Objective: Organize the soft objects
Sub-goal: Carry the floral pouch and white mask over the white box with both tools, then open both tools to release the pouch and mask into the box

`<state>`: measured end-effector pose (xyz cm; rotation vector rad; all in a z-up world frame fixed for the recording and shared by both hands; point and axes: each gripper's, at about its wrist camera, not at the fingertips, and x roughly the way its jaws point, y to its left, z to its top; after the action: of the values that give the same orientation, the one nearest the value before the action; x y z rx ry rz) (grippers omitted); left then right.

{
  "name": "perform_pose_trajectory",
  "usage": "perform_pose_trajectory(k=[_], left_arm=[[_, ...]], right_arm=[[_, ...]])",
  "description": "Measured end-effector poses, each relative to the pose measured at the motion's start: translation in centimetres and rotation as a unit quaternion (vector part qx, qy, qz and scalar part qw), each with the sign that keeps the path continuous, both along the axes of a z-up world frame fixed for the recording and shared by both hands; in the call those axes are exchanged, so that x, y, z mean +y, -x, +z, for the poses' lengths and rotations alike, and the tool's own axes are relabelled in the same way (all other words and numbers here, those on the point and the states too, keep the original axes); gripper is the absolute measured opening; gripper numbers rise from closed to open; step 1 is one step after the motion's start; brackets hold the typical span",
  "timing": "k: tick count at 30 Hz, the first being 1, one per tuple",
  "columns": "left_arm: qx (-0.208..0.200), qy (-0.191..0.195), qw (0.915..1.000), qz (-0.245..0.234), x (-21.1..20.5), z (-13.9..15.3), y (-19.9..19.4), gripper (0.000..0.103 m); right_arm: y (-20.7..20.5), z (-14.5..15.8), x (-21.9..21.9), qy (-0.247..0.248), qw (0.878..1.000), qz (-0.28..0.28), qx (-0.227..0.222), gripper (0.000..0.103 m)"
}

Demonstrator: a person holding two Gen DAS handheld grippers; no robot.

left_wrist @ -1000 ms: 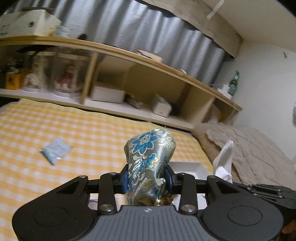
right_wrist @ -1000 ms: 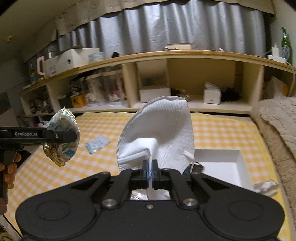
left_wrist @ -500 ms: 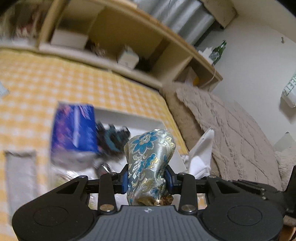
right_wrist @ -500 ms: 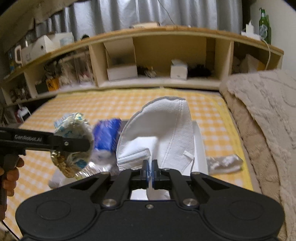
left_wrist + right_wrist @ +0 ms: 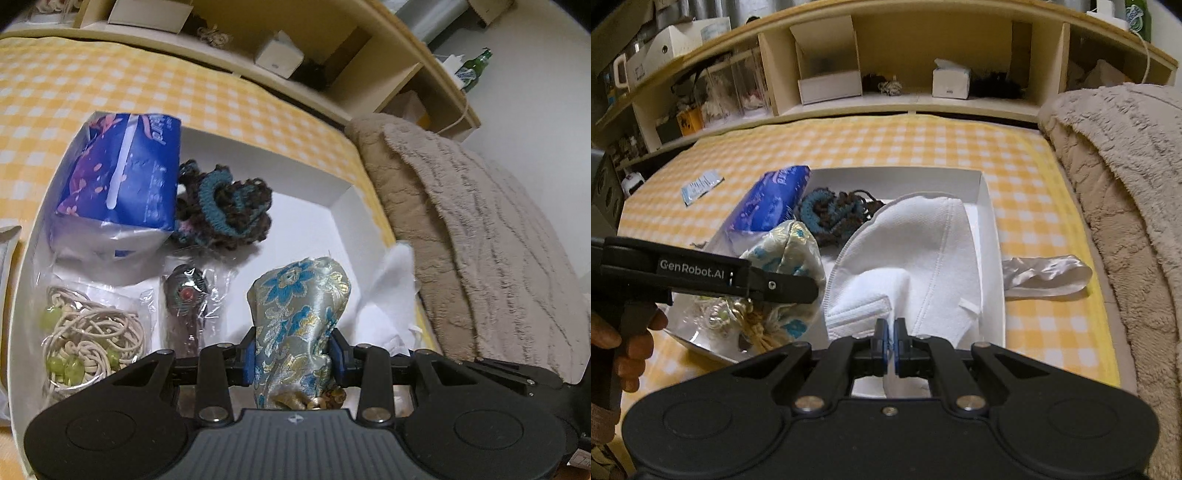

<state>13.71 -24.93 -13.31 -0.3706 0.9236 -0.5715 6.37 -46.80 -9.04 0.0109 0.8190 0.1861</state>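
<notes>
L gripper (image 5: 291, 360): jaws set partway apart, blue pads pressed on both sides of the brocade pouch (image 5: 299, 317), pouch upright, gold cord end bunched at the base nr my grip. It hangs over the white box (image 5: 343, 192), lower centre of the L wrist view.

R gripper (image 5: 889, 334): jaws shut tight on the bottom edge of the white face mask (image 5: 916, 258). Mask stands up, fills centre of the R wrist view, over the box's right half.

Box contents, L wrist view:
- blue tissue pack (image 5: 118, 173) upper left, leaning on the left wall
- crocheted piece (image 5: 225, 206), brown/teal, just beside the pack, toward the far wall
- small dark item in clear wrap (image 5: 186, 299), centre-left
- bagged cream cords w/ green beads (image 5: 85, 339), lower left corner

Open room: bare white floor of the box shows in the right half, betw. crochet and far-right corner, and directly under the pouch. Left half is packed wall to wall.

Edges: right box wall runs close along the mask in the R wrist view. Outside that wall, a silvery cloth strip (image 5: 1045, 275) lies on the yellow check cover (image 5: 923, 144). Beige blanket (image 5: 1126, 177) rises along the right edge of frame, near the box. Small blue packet (image 5: 701, 186) lies well apart, upper left on the cover. Shelf unit (image 5: 905, 66) across the top.

My L hand (image 5: 626, 354) shows at the left edge, on the handle.
</notes>
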Motion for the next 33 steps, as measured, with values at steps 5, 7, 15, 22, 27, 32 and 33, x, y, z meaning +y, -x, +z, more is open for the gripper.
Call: perform_pose_trajectory(k=[5, 7, 15, 22, 27, 32, 33], left_arm=[[0.009, -0.016, 0.9998, 0.003, -0.4, -1.1, -0.9, 0.04], [0.015, -0.025, 0.9996, 0.006, -0.5, -1.5, -1.1, 0.04], [0.012, -0.036, 0.9993, 0.007, -1.2, -1.9, -1.9, 0.04], [0.01, -0.03, 0.9995, -0.004, -2.5, -1.8, -2.1, 0.04], [0.009, -0.063, 0.9979, -0.015, -3.1, -2.2, -1.7, 0.042], [0.009, -0.074, 0.9971, -0.018, -3.2, -2.1, -1.6, 0.071], [0.01, -0.073, 0.9971, -0.017, -3.2, -2.0, -1.5, 0.077]], right_arm=[[-0.8, -1.0, 0.1, 0.009, 1.0, 0.01, 0.009, 0.031], [-0.8, -1.1, -0.1, 0.008, 1.0, 0.011, 0.01, 0.031], [-0.7, -1.2, -3.2, -0.035, 0.998, -0.059, 0.007, 0.031], [-2.3, -2.7, -2.9, -0.042, 0.997, -0.068, 0.02, 0.026], [-4.1, -4.5, -1.5, 0.001, 0.996, -0.061, 0.061, 0.025], [-3.7, -4.4, -0.9, 0.027, 0.995, -0.036, 0.087, 0.024], [-3.5, -4.2, -1.2, 0.012, 0.995, -0.038, 0.089, 0.024]])
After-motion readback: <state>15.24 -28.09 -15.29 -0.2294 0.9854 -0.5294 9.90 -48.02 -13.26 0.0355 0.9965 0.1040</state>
